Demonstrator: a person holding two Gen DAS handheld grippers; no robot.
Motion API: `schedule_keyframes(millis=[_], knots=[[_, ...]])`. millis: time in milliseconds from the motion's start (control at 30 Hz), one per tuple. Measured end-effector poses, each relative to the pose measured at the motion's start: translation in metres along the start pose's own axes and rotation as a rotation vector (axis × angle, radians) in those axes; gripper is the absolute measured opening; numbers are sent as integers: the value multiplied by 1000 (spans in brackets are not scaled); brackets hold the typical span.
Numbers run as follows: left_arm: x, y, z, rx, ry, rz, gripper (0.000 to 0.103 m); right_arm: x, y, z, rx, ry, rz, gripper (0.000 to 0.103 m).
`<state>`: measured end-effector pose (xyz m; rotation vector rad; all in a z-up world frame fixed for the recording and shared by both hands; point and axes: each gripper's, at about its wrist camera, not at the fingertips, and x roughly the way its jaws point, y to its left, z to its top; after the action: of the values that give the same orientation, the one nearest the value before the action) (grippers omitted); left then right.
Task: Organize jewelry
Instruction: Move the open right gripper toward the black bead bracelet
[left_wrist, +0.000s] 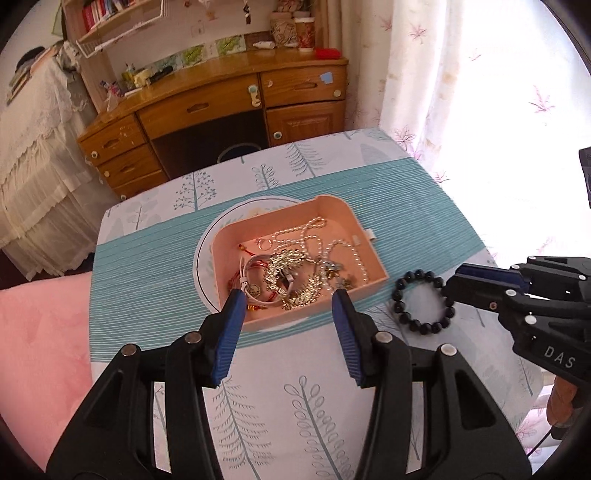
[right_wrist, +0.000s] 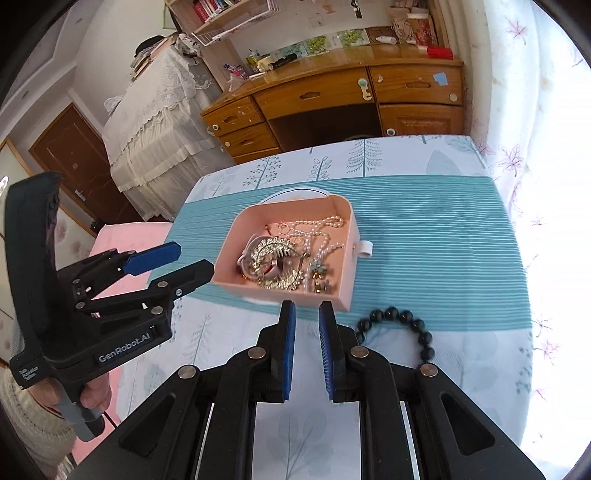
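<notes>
- A pink tray (left_wrist: 295, 236) is seen on a white plate (left_wrist: 207, 251), which lies on the teal striped runner of the desk (left_wrist: 303, 406).
- Inside the pink tray a tangle of jewelry is held: a pearl necklace (left_wrist: 314, 236), a gold leaf-shaped piece (left_wrist: 284, 266) and a red cord (left_wrist: 240, 284) among it.
- A black bead bracelet (left_wrist: 424, 301) is laid flat on the desk just beside the pink tray, off its near right corner, apart from its wall.
- The left gripper (left_wrist: 288, 299) is held released, its blue pads wide apart, just in front of the pink tray's near wall; nothing is gripped.
- The right gripper (right_wrist: 307, 308) is held with its blue pads narrowly parted and nothing between them, just in front of the pink tray's near wall, with the black bead bracelet beside its right finger.
- In the left wrist view the right gripper's fingertips are seen at the bracelet's outer edge; contact cannot be told.
</notes>
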<state>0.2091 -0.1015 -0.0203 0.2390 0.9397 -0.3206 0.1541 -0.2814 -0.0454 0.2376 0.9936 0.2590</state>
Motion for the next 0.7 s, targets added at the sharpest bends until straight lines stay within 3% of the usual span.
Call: schedule_keyframes(millis=[167,267,367,600,700], knots=[[-37,-21,-11,39,-49,8,46,-37,8,-18,-19,-19,-8,14],[-52,-28,-18,47,-68,1,46,-56,12,-28,-36,-31,-22,22],[-59,-34,-28,62,-71,-17,50,-70,14,-36,-52,-38,-36,23],[-55,-25,-59,-9,-33,-82,54,-72,12,-49,-64,-8,-60,23],[-47,-19,-74,-43,-26,-71,54,-62,5,-54,-69,19,-77,23]])
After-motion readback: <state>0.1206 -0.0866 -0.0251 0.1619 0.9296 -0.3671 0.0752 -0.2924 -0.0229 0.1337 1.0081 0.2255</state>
